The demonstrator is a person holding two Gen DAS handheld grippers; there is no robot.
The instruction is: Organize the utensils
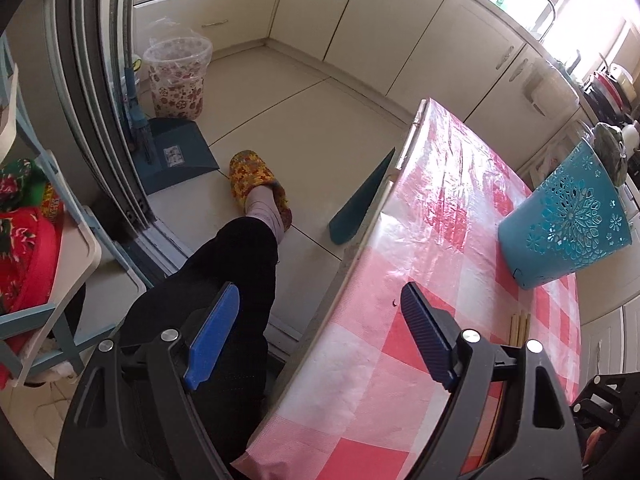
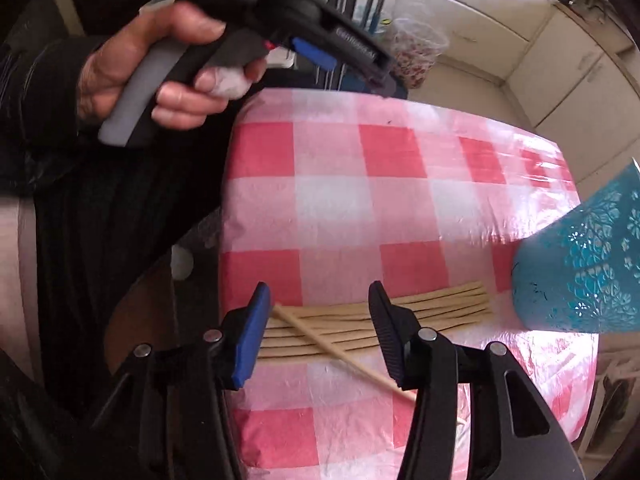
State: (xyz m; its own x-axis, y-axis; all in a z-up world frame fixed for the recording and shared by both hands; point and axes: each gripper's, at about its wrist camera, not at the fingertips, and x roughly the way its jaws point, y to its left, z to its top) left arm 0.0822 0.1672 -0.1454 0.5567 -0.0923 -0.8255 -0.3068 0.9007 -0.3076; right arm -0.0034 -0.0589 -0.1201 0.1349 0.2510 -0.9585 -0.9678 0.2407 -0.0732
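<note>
Several pale wooden chopsticks [image 2: 344,330] lie side by side on the red-and-white checked table [image 2: 332,184], one crossing the others at a slant. My right gripper [image 2: 320,300] is open, just above them, jaws on either side of the bundle. A teal perforated holder [image 2: 584,264] stands to the right of the chopsticks; it also shows in the left wrist view [image 1: 568,220]. My left gripper [image 1: 316,304] is open and empty over the table's near left edge. It shows in the right wrist view [image 2: 352,64], held by a hand. Chopstick tips [image 1: 518,328] peek out beside its right finger.
The person's leg and a yellow flowered slipper [image 1: 256,180] are on the floor left of the table. A teal chair part [image 1: 360,200] sits by the table edge. A patterned waste bin [image 1: 178,76] and a dustpan [image 1: 176,152] stand by the door frame. Cream cabinets line the far wall.
</note>
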